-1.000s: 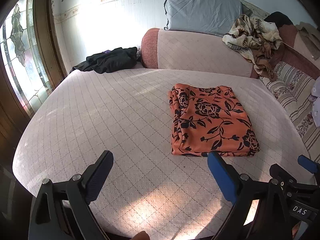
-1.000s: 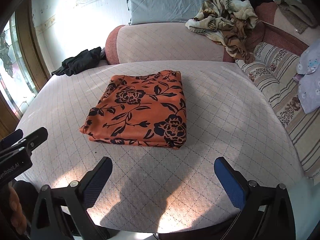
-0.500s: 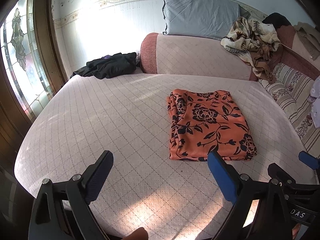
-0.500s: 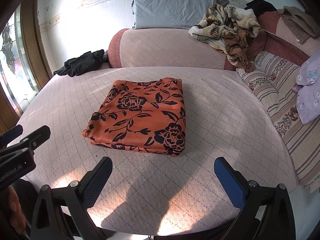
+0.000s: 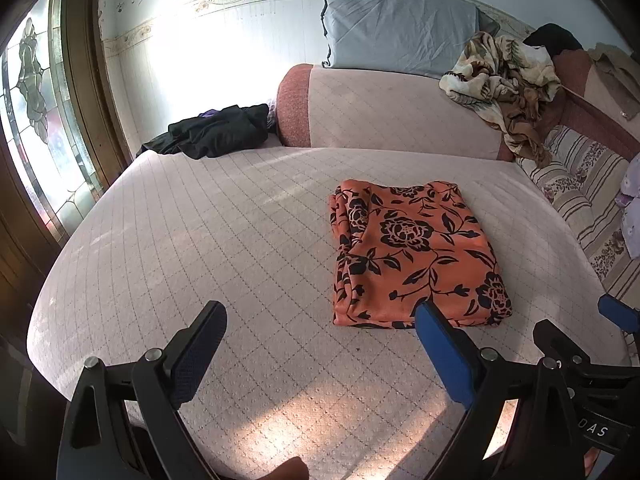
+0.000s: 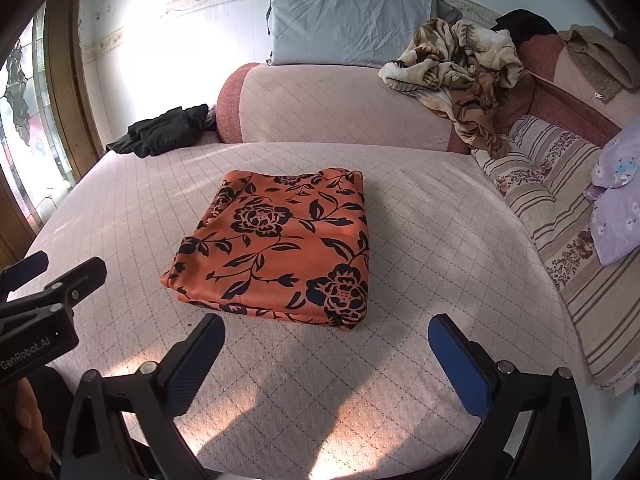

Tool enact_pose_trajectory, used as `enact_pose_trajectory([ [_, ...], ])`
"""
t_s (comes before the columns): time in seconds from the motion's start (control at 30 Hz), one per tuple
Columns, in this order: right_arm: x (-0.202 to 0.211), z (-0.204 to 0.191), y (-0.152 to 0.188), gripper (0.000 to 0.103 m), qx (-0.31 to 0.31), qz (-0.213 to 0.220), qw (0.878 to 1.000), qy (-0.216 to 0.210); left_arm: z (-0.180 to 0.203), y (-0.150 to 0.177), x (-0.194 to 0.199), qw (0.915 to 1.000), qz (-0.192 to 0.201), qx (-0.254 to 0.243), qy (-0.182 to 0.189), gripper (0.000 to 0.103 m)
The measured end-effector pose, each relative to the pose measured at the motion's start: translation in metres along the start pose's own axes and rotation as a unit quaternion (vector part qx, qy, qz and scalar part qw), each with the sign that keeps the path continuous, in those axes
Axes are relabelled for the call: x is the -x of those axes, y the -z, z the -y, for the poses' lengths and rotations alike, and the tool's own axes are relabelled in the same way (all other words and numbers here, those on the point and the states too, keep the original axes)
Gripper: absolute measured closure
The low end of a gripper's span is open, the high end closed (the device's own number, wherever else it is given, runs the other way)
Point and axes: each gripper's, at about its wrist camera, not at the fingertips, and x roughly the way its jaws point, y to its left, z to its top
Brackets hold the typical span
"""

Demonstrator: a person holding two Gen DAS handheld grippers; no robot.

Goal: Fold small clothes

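Observation:
An orange garment with black flowers [image 5: 412,252] lies folded into a flat rectangle on the pink quilted bed [image 5: 224,240]; it also shows in the right wrist view [image 6: 280,244]. My left gripper [image 5: 320,320] is open and empty, above the bed's near edge, short of the garment's near left corner. My right gripper [image 6: 326,330] is open and empty, just in front of the garment's near edge. The left gripper's body [image 6: 40,308] shows at the left of the right wrist view.
A black garment [image 5: 216,132] lies at the far left of the bed. A bolster [image 5: 384,112] and grey pillow [image 5: 400,28] stand at the head. A beige patterned blanket [image 6: 460,68] and striped cushions [image 6: 560,184] lie at the right. A stained-glass window [image 5: 36,120] is at the left.
Both grippers have drawn back and up from the folded garment, which now sits farther away in both views. The garment itself has not moved.

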Motion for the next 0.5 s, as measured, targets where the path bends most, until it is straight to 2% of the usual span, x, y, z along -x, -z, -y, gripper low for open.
enact_pose_trajectory([
  [0.3,-0.0027,0.0024,-0.0053,0.000,0.002,0.002,1.000,0.002,0.0052,-0.0029,-0.0076,1.0000,-0.008,-0.002,0.005,0.008],
  [0.5,-0.0050,0.0002,-0.0094,0.000,0.007,0.004,1.000,0.002,0.0068,-0.0082,-0.0087,1.0000,0.005,-0.003,0.007,0.008],
])
